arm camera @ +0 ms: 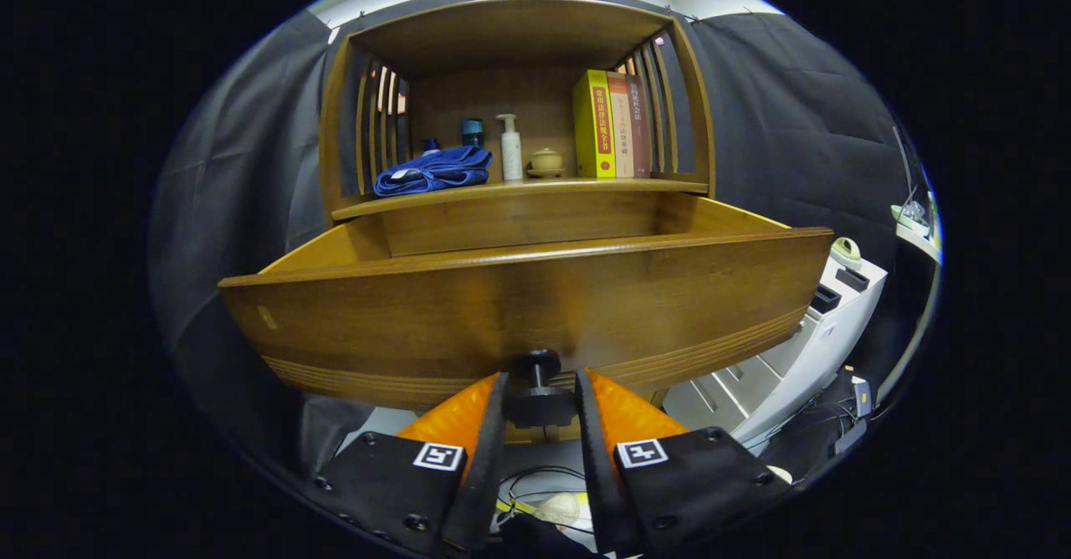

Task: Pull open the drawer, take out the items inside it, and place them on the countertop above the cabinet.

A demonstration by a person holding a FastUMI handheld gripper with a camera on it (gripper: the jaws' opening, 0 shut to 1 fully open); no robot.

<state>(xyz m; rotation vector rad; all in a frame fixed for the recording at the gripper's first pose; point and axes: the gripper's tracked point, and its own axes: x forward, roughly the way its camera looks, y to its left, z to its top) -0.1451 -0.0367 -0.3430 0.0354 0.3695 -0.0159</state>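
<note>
A brown wooden drawer (527,300) stands pulled out from the cabinet toward me, its front panel wide just beyond my fingers. My gripper (540,396) is shut on the drawer's dark round knob (536,366), one finger pressing each side of its stem. The drawer's inside is hidden behind the front panel from this low angle. Above it lies the countertop (519,189) of the cabinet, carrying a folded blue cloth (435,170), a white pump bottle (510,149), a small tan lidded pot (545,161), a dark blue cup (473,130) and three upright books (607,124).
Slatted wooden sides and a top frame the shelf above the countertop. A white unit (803,341) with trays stands to the right of the drawer. Cables (535,492) lie on the floor beneath my fingers.
</note>
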